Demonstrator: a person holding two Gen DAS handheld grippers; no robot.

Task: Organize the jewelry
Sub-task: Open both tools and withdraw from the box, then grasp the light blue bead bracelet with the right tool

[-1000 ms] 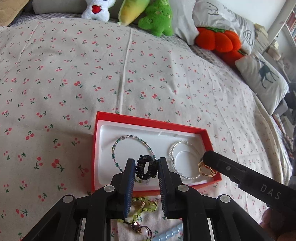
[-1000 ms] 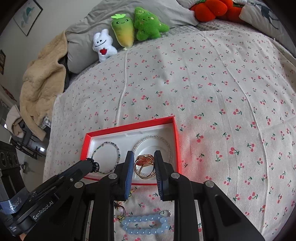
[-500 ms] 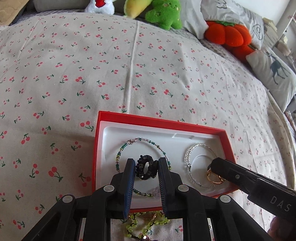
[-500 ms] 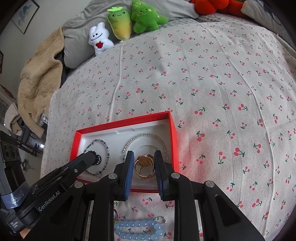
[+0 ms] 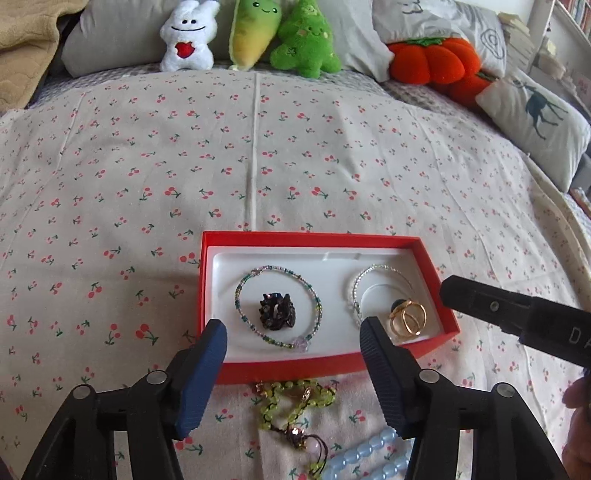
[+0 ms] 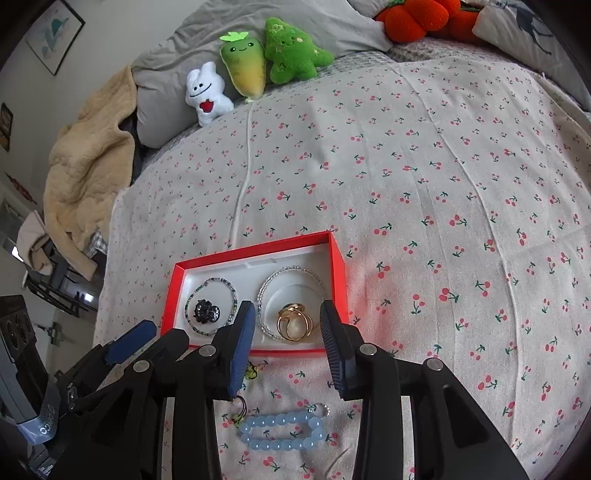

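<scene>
Bed cover (image 5: 295,155): cream cloth with a small red cherry print, filling most of both views.

Plush toys at the far edge: a white rabbit-like figure (image 5: 188,35), a yellow-green radish (image 5: 253,31), a green tree shape (image 5: 304,38); an orange pumpkin cushion (image 5: 428,61) to their right.

Left gripper (image 5: 293,332): black frame, blue ribbed pads, jaws opening and standing wide, nothing pressed between them; poised above the near wall of the box, pads clear of the jewelry.

Right gripper (image 6: 288,321): same make, jaws opening to a moderate gap, the gold rings seen between the pads but not pinched.

Red box (image 5: 321,363): shallow, white moulded liner, lying near the middle of the bed.

Contents, left recess: a green-and-clear beaded bracelet (image 5: 240,295) laid in a ring, with a dark beaded ring (image 5: 277,311) resting inside its loop.

Contents, right recess: a clear beaded bracelet (image 5: 354,291), with a cluster of gold rings (image 5: 408,317) lying at its near right part.

Outside the box, on the cover just near of it: a lime-green beaded strand (image 5: 291,402) with a dark cord, and a pale blue beaded bracelet (image 6: 282,430) nearer still.
</scene>
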